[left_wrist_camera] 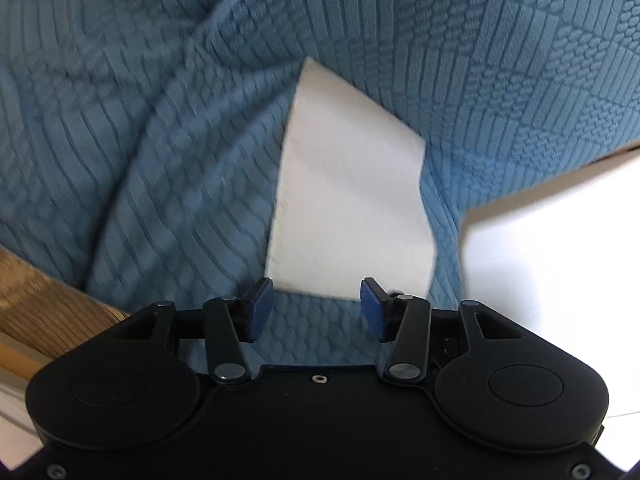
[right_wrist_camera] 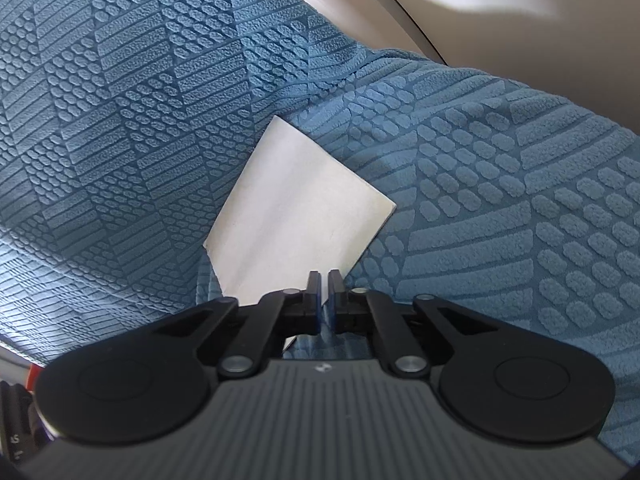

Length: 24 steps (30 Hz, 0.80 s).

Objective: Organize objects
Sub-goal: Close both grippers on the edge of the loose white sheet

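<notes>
A blue cloth [left_wrist_camera: 160, 140] with a raised geometric pattern fills both views, lying in folds. A white rectangular label [left_wrist_camera: 352, 200] lies on it. My left gripper [left_wrist_camera: 316, 308] hovers just short of the label's near edge, open, with only cloth showing below the gap between its blue pads. In the right wrist view the cloth [right_wrist_camera: 500, 220] and the label [right_wrist_camera: 296, 208] show again. My right gripper [right_wrist_camera: 325, 292] is shut over the label's lower right edge. A sliver of blue shows between its fingers; I cannot tell whether cloth is pinched there.
A wooden surface [left_wrist_camera: 44, 312] shows at the lower left of the left wrist view, and a bright white surface [left_wrist_camera: 552, 272] at the right. In the right wrist view a beige curved surface [right_wrist_camera: 520, 24] lies beyond the cloth, and dark items [right_wrist_camera: 16, 420] sit at the lower left.
</notes>
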Motion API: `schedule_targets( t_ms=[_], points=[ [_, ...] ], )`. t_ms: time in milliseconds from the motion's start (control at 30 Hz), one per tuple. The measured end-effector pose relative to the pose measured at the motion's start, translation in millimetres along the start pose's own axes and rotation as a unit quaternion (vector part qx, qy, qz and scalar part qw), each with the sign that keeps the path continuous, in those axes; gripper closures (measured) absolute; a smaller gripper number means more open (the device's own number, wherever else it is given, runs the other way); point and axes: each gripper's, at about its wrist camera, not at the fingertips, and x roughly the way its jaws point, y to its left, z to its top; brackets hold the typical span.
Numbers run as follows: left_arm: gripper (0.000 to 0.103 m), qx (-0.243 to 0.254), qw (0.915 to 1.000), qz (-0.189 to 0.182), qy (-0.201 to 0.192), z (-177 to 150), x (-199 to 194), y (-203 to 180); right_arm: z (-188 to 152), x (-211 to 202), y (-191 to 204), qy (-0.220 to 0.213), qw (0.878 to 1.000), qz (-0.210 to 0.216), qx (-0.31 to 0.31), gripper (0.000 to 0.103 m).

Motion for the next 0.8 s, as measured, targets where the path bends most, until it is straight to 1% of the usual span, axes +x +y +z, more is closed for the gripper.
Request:
schedule_targets(
  t_ms=[133, 267, 333, 433, 500, 533, 567, 600, 667, 700, 733, 800],
  points=[
    [0.056, -0.004, 0.9996, 0.019, -0.02, 9, 0, 4, 2, 5, 2, 0.002, 1.0, 0.005, 0.001, 0.103],
    [0.055, -0.005, 0.9997, 0.009, -0.023, 14, 4, 5, 3, 10, 6, 0.003, 1.0, 0.005, -0.001, 0.103],
    [0.054, -0.013, 0.9997, -0.004, -0.018, 17, 9, 5, 4, 11, 6, 0.004, 1.0, 0.006, 0.001, 0.103],
    [0.055, -0.04, 0.9986, -0.033, -0.006, 21, 16, 8, 4, 11, 4, 0.006, 1.0, 0.01, 0.008, 0.103],
    [0.056, -0.044, 0.9979, -0.048, -0.001, 22, 18, 8, 5, 11, 1, 0.008, 1.0, 0.015, 0.018, 0.103],
    [0.056, -0.042, 0.998, -0.048, -0.003, 22, 17, 7, 5, 13, 1, 0.009, 0.999, 0.018, 0.026, 0.103],
    [0.061, -0.038, 0.9983, -0.043, -0.006, 25, 23, 5, 5, 13, -1, 0.01, 0.999, 0.021, 0.036, 0.103],
    [0.07, -0.033, 0.9987, -0.037, -0.007, 25, 24, 4, 4, 12, -3, 0.013, 0.998, 0.024, 0.048, 0.103],
    [0.074, -0.027, 0.9988, -0.04, -0.007, 25, 23, 4, 6, 11, -6, 0.022, 0.996, 0.03, 0.075, 0.099],
    [0.078, -0.025, 0.9988, -0.041, -0.008, 24, 22, 4, 6, 10, -7, 0.024, 0.996, 0.035, 0.082, 0.095],
    [0.081, -0.021, 0.9988, -0.043, -0.008, 24, 21, 3, 6, 9, -6, 0.027, 0.995, 0.039, 0.082, 0.095],
    [0.098, -0.014, 0.9991, -0.038, -0.006, 22, 21, 0, 5, 8, -6, 0.04, 0.994, 0.044, 0.087, 0.094]
  ],
)
